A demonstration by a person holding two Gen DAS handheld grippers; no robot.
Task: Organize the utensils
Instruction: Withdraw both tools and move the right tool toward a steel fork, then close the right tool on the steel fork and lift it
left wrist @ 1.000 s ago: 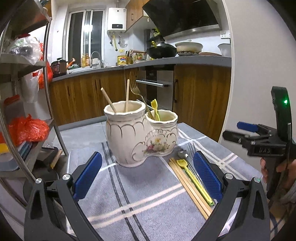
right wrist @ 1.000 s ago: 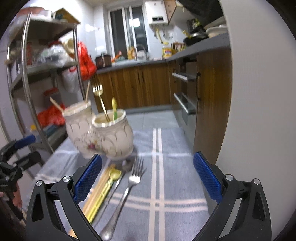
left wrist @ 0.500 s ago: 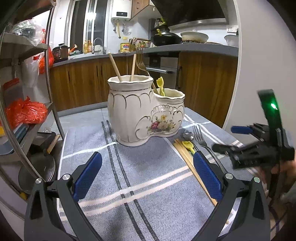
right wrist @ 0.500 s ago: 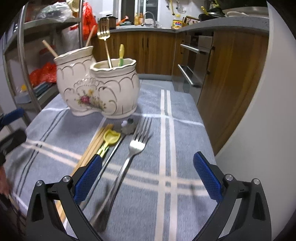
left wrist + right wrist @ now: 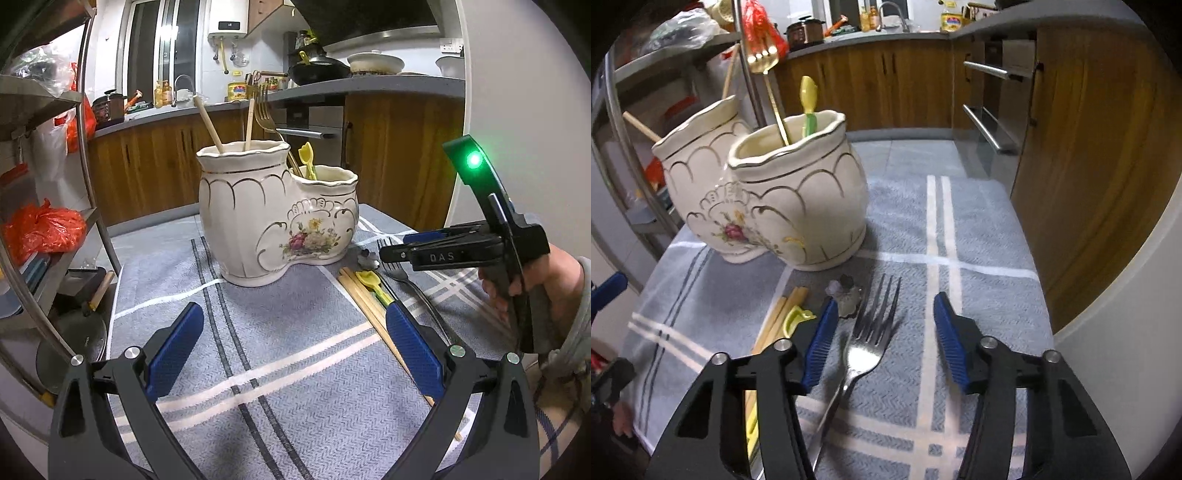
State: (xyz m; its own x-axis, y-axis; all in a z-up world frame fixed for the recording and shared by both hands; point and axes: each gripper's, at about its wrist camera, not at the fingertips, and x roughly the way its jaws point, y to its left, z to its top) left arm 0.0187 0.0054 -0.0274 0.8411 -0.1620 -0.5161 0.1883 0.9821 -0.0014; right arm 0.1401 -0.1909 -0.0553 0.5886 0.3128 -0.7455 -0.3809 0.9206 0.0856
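Cream china with gold trim and a painted flower spray makes up the two-part holder [image 5: 280,218], which stands on a grey striped cloth [image 5: 258,369] over the table. Its taller part, at 9 o'clock of the lower one in the left wrist view, holds two wooden sticks [image 5: 208,123]; the lower part holds a gold fork [image 5: 764,59] and a yellow-green spoon [image 5: 808,101].

Loose utensils lie on the cloth at 5 o'clock of the holder: chopsticks [image 5: 364,301], a yellow scoop [image 5: 369,280] beside them, and a steel fork [image 5: 868,343] with its tines toward the holder.

Right gripper [image 5: 882,332] points down over the steel fork; its jaws are closing, with the fork's head between the blue pads [image 5: 820,343], and the pads do not yet press on it. A hand [image 5: 532,277] holds its grip.

Left gripper [image 5: 291,354] hangs above bare cloth at 6 o'clock of the holder, jaws wide, nothing between them.
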